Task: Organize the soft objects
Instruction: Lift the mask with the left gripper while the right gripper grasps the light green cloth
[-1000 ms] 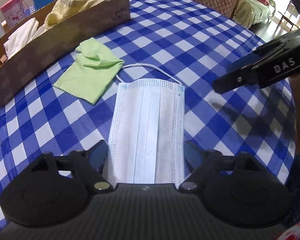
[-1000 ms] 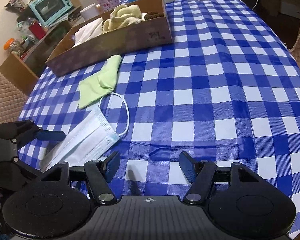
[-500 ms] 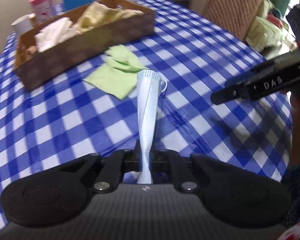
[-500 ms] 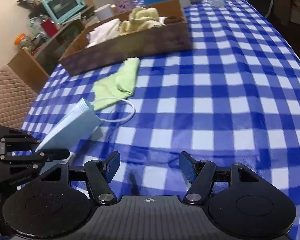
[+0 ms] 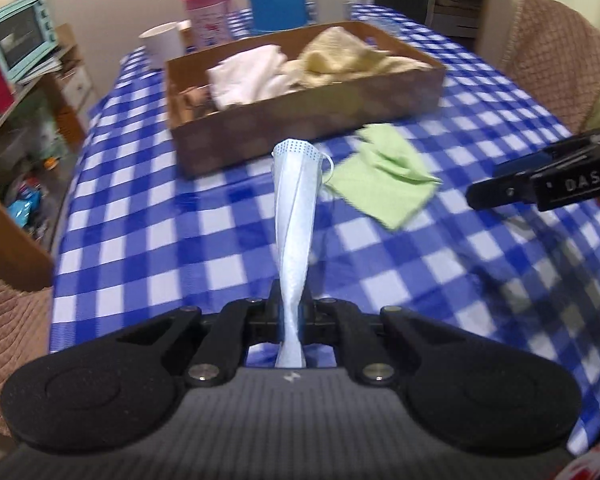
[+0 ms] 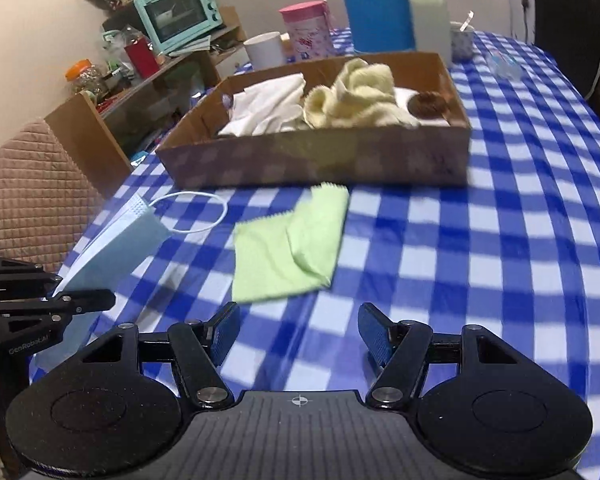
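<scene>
My left gripper (image 5: pixel 292 314) is shut on a light blue face mask (image 5: pixel 294 216) and holds it lifted above the checked tablecloth; the mask also shows in the right wrist view (image 6: pixel 112 252), with its ear loop hanging free. A green cloth (image 5: pixel 384 174) lies flat on the table in front of a brown cardboard box (image 5: pixel 308 116); it also shows in the right wrist view (image 6: pixel 292 248). The box (image 6: pixel 320 156) holds a white cloth (image 6: pixel 268 108) and a yellow towel (image 6: pixel 360 96). My right gripper (image 6: pixel 298 334) is open and empty, just short of the green cloth.
A white mug (image 6: pixel 265 50), a pink tub (image 6: pixel 306 28), a blue container (image 6: pixel 380 4) and a small cup (image 6: pixel 462 40) stand behind the box. Quilted chairs (image 5: pixel 556 68) flank the table. A shelf with a teal oven (image 6: pixel 178 12) is at the left.
My left gripper closed on the mask, lifted it off the table and carried it toward the box. My right gripper moved forward toward the green cloth, still open.
</scene>
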`<state>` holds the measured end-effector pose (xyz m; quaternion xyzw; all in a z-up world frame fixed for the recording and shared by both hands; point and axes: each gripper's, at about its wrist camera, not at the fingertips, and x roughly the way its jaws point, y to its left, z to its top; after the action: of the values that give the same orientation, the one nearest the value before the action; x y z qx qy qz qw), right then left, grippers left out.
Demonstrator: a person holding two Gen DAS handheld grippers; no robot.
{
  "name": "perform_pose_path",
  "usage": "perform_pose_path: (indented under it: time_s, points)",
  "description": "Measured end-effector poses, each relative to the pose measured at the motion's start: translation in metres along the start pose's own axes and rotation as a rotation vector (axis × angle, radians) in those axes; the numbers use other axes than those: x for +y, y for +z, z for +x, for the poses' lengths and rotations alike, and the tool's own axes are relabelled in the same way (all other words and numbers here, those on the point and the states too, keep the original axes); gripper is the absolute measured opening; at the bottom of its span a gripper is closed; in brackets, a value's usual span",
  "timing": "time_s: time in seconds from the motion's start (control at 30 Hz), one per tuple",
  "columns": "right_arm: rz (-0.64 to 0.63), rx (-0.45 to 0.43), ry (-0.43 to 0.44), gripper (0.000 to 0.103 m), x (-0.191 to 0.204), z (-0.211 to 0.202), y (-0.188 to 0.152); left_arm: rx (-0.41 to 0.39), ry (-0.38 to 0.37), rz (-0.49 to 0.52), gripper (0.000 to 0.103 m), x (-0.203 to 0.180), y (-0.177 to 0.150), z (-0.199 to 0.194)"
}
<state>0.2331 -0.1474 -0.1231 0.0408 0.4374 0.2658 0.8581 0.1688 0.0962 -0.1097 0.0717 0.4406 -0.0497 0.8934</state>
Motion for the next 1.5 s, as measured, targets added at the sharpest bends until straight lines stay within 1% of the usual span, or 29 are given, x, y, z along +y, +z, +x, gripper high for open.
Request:
perform_pose_path:
  time_s: [0.17,0.4,0.47,0.53,0.57,0.6,0.63,0.73,0.8,0.87,1.0,1.07,1.1,1.13,1.2,1.23,1.37,1.5]
  points:
    - [-0.049,-0.003,-0.013,0.065,0.004,0.023,0.015,0.028,0.053,-0.053,0.005,0.017,0.007,0.014]
    - [-0.091,-0.012,-0.059,0.064,0.003,0.054,0.029,0.064,0.065,-0.094,0.005,0.03,0.009,0.028]
    - [-0.089,-0.01,-0.067,0.056,0.001,0.062,0.031,0.071,0.063,-0.105,0.005,0.033,0.008,0.03]
    - [-0.088,0.002,-0.07,0.037,-0.002,0.069,0.033,0.078,0.063,-0.111,0.005,0.034,0.009,0.033]
    - [-0.085,0.003,-0.066,0.031,-0.003,0.072,0.034,0.08,0.063,-0.116,0.005,0.036,0.009,0.034]
    - [-0.087,0.003,-0.059,0.016,-0.003,0.073,0.035,0.082,0.061,-0.121,0.005,0.036,0.009,0.034]
    - [-0.096,-0.006,-0.05,0.004,-0.003,0.072,0.035,0.083,0.058,-0.126,0.005,0.037,0.009,0.035]
    - [-0.166,-0.05,-0.014,0.003,0.006,0.065,0.034,0.085,0.054,-0.131,0.005,0.037,0.009,0.036]
    - [-0.212,-0.052,0.02,0.003,0.015,0.063,0.032,0.087,0.05,-0.134,0.005,0.037,0.009,0.037]
    - [-0.257,-0.03,0.047,0.003,0.025,0.064,0.027,0.092,0.045,-0.135,0.005,0.036,0.01,0.039]
    - [-0.297,0.026,0.05,0.004,0.037,0.071,0.016,0.1,0.035,-0.135,0.006,0.034,0.012,0.041]
    - [-0.306,0.051,0.053,0.014,0.04,0.075,0.014,0.103,0.035,-0.138,0.006,0.034,0.012,0.042]
    - [-0.307,0.056,0.056,0.03,0.041,0.076,0.014,0.105,0.032,-0.141,0.006,0.035,0.012,0.043]
    - [-0.308,0.056,0.061,0.05,0.042,0.076,0.014,0.107,0.03,-0.144,0.006,0.035,0.012,0.043]
    - [-0.312,0.036,0.061,0.063,0.044,0.073,0.013,0.11,0.028,-0.147,0.006,0.035,0.012,0.044]
    - [-0.32,0.031,0.058,0.065,0.045,0.073,0.013,0.11,0.028,-0.146,0.006,0.035,0.013,0.044]
    - [-0.333,0.064,0.034,0.065,0.048,0.083,0.012,0.116,0.027,-0.149,0.006,0.036,0.013,0.046]
    - [-0.327,0.052,0.015,0.064,0.046,0.086,0.013,0.117,0.028,-0.151,0.006,0.036,0.014,0.047]
